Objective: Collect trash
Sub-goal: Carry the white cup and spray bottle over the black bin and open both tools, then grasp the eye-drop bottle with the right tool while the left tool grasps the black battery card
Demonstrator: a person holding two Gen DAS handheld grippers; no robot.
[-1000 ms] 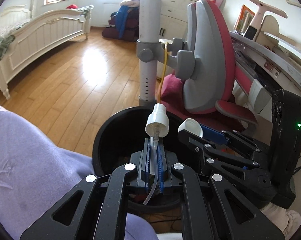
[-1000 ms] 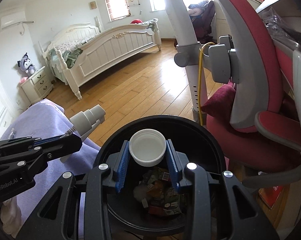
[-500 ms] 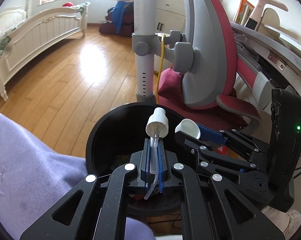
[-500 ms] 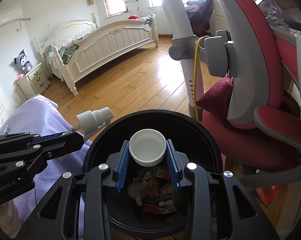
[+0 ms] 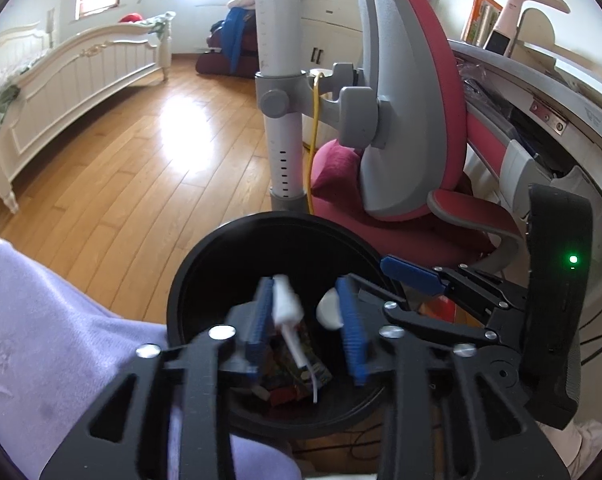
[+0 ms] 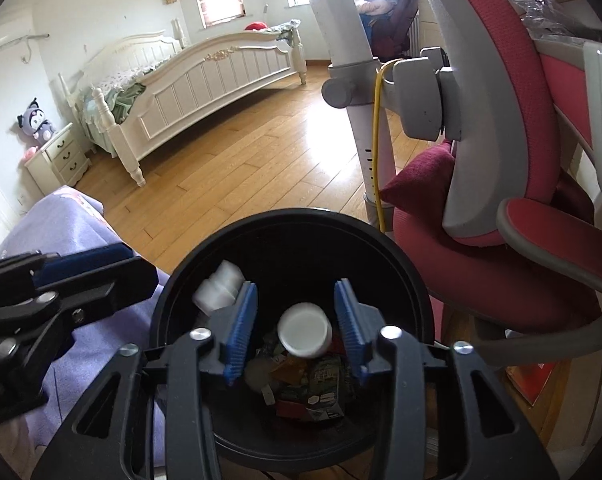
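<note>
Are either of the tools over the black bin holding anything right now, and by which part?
Nothing is held. Both tools' jaws have just been opening: the spray pump drops free of the left tool, the white cap from the right tool, above the black bin.

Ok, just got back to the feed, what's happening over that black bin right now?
A person holds both grippers over the black trash bin. The left gripper has just been opening, and the white spray pump is dropping from between its pads. The right gripper has also just been opening, and the white cap is falling toward the wrappers inside.
</note>
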